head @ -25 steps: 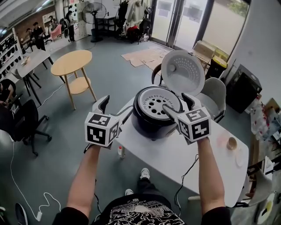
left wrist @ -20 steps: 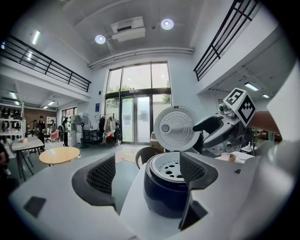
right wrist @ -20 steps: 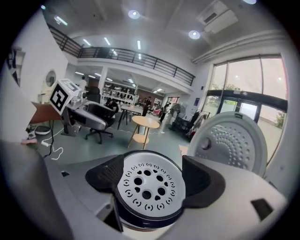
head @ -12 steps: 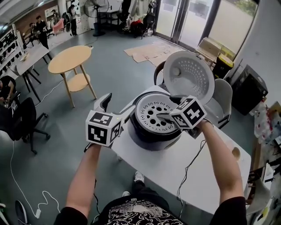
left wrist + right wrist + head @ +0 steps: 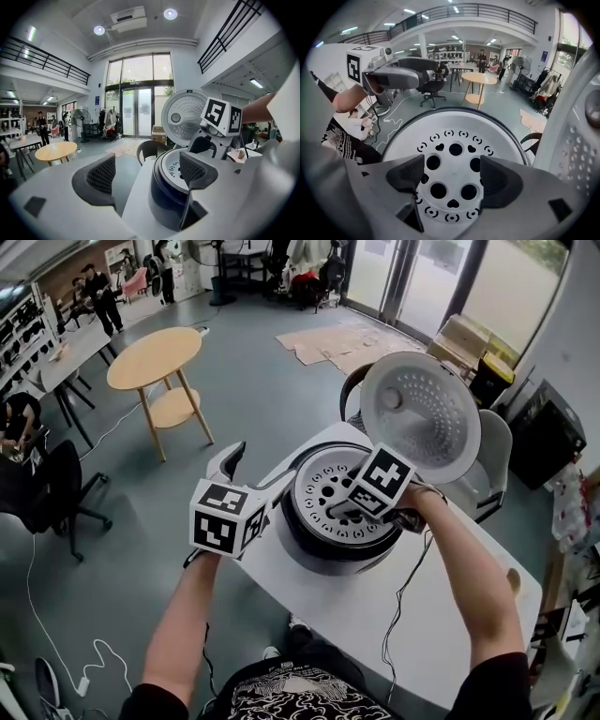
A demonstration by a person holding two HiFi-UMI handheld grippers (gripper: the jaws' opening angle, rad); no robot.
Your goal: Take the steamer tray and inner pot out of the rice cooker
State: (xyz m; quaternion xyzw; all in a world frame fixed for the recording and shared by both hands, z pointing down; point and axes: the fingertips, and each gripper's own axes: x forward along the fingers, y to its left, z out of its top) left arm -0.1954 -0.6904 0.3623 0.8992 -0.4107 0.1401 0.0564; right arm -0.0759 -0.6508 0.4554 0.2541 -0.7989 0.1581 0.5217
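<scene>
Right claw (image 5: 345,512) (image 5: 452,176): jaws apart, clamped on nothing. It sits over the steamer tray (image 5: 328,491) (image 5: 452,140) and points down at it from the lid side. In the right gripper view the tray's round holes and heart-shaped cutouts show in the gap between the two pads. Can't tell if either pad touches the tray surface.

Left claw (image 5: 255,468) (image 5: 147,173): jaws also apart, nothing gripped. It's held just beside the rice cooker (image 5: 305,549) (image 5: 164,206) on its left flank, at about rim height. In the left gripper view the right-hand pad overlaps the cooker's rim and the other pad has only floor behind it. Contact with the rim: can't tell.

Steamer tray is seated in the top of the cooker, flat, white and perforated. Inner pot is hidden under the tray, so I can't make it out.

Lid (image 5: 422,413) (image 5: 183,117) is swung fully open and stands upright behind the cooker, its dimpled inner face towards me.

Cooker stands on the white bench (image 5: 412,615), near the bench's left end.

Around it: a chair (image 5: 492,460) just behind the lid, a round wooden table (image 5: 155,357) well apart on the floor to the left, and flattened cardboard (image 5: 342,343) on the floor further back.
</scene>
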